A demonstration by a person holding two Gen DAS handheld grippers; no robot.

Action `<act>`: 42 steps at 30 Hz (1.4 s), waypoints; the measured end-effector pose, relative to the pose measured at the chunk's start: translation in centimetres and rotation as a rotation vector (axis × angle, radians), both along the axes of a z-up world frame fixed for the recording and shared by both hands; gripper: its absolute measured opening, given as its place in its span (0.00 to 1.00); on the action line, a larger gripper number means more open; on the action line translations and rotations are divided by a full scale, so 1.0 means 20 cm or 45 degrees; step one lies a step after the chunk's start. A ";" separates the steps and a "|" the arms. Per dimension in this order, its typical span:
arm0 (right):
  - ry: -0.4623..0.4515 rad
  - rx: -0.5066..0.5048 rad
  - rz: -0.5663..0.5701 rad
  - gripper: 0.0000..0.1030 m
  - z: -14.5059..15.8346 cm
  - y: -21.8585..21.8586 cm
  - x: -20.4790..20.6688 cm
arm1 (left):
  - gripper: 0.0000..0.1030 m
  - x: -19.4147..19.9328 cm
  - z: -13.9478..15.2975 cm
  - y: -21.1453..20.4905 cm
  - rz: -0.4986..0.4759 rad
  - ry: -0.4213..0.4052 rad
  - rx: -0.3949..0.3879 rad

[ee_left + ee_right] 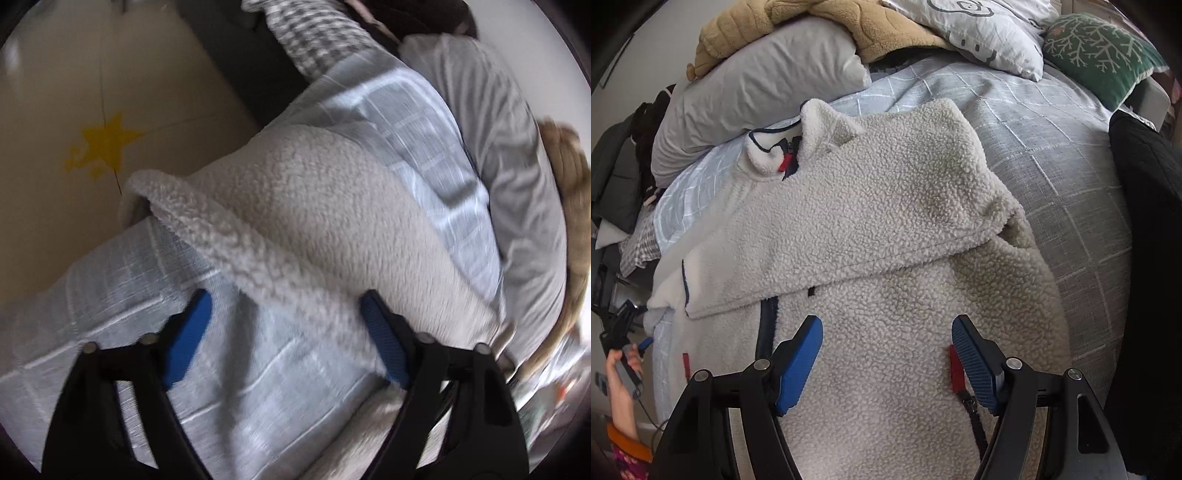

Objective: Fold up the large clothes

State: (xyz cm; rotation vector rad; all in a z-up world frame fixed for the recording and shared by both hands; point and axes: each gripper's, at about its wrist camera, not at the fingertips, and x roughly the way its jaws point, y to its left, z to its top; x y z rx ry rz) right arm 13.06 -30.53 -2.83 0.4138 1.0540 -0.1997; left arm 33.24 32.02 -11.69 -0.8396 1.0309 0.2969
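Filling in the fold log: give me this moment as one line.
stage: fleece jacket on bed, sleeve folded across | left gripper: open over cuff | right gripper: open over hem, holding nothing

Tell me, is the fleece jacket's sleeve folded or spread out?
Folded: the sleeve lies across the fleece jacket body.

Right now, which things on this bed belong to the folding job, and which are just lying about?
Job: fleece jacket, one sleeve already folded across it; left tongs and right tongs, both open.

Lying about: grey pillow, tan plush toy, green cushion, checked bedcover.
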 end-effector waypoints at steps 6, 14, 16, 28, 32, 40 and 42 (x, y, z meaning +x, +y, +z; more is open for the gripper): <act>0.014 0.003 -0.003 0.72 -0.02 -0.03 0.00 | 0.18 0.01 -0.04 0.03 0.152 0.036 -0.065; -0.002 0.033 -0.041 0.72 -0.02 -0.09 -0.02 | 0.11 -0.05 0.42 -0.24 0.030 -0.364 0.278; -0.006 0.036 -0.041 0.72 -0.02 -0.09 -0.02 | 0.11 -0.06 0.54 -0.36 -0.085 -0.489 0.316; -0.038 0.047 -0.052 0.72 0.02 -0.10 -0.04 | 0.11 -0.28 0.80 -1.36 -0.974 -0.818 0.548; -0.039 0.045 -0.059 0.72 0.02 -0.11 -0.05 | 0.11 -0.36 0.63 -1.63 -1.230 -0.733 0.561; -0.025 0.053 -0.041 0.72 0.00 -0.11 -0.04 | 0.16 -0.41 0.14 -1.86 -1.470 -0.433 0.595; -0.024 0.049 -0.033 0.72 0.00 -0.10 -0.03 | 0.28 -0.43 0.17 -1.87 -1.499 -0.423 0.594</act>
